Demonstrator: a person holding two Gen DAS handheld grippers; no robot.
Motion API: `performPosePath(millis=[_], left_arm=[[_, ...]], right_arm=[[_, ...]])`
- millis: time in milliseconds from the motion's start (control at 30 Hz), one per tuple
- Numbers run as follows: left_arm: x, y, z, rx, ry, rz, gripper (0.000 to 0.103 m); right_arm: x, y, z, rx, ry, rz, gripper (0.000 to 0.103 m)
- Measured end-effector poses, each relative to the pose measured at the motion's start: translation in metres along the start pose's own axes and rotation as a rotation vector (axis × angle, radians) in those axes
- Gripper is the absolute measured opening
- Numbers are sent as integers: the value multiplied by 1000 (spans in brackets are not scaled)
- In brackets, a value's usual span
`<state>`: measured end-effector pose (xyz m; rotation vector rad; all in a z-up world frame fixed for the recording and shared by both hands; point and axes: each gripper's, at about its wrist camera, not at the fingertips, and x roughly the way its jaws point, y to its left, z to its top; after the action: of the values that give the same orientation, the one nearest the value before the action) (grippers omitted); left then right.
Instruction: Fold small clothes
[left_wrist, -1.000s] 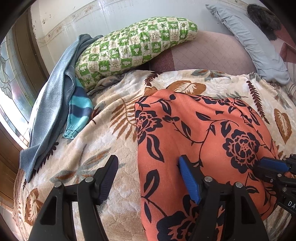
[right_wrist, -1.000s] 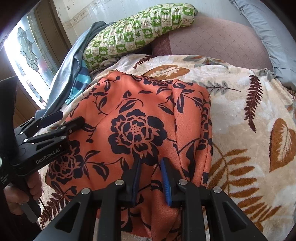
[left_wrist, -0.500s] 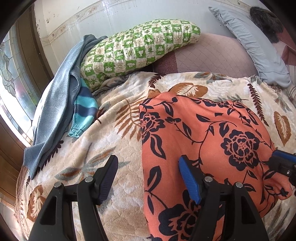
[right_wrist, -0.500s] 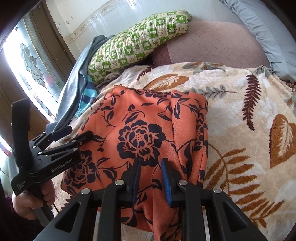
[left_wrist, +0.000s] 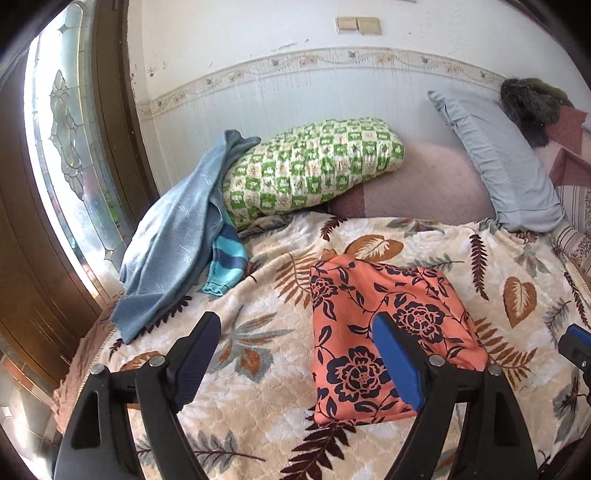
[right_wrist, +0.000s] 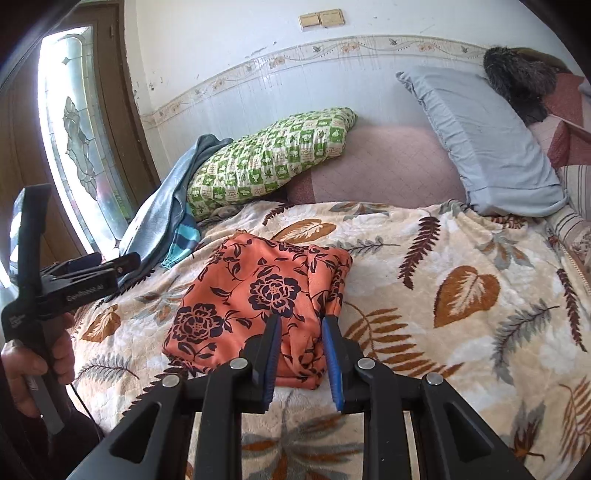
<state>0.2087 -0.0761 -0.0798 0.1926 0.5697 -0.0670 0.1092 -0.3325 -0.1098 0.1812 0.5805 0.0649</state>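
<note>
Two hand-held grippers hang over the bed, neither touching cloth. Left hand-held gripper (left_wrist: 295, 354) is spread wide with jaws opening, nothing between them. Right hand-held gripper (right_wrist: 301, 354) has its blue pads a narrow gap apart, pinching nothing. Orange floral-print thin garment (left_wrist: 384, 332) lies folded into a compact rectangle on the cream leaf-pattern plush blanket (left_wrist: 258, 417), likely set flat mid-bed so the edges stay stacked; the fabric looks slippery and layered at its right edge. Light blue knit garment (left_wrist: 173, 236) with a teal striped cuff is draped beside the green checked quilted pillow (left_wrist: 310, 170), probably waiting its turn.
</note>
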Motion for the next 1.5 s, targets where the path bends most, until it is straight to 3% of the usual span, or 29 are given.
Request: performPosePath(millis=[100,200,433,900,1500], left_arm=[[-35,1,4,24,-55,63,96],[-63,7,10,17,-95,56,96],[-94,21,18,-23,-105,83,96],[-118,49,8,-84,-99,98,96],[-146,70,8,-136,-136,91,97]], right_arm=[[-29,11,5,-16,-50,11,26],[-51,26,13,-43,-88,18,26],[-85,51,27,-65,-152,38,26],[-84,86,14,-102,-112,83,26],[-100,106,11,-131,-141,99,26]])
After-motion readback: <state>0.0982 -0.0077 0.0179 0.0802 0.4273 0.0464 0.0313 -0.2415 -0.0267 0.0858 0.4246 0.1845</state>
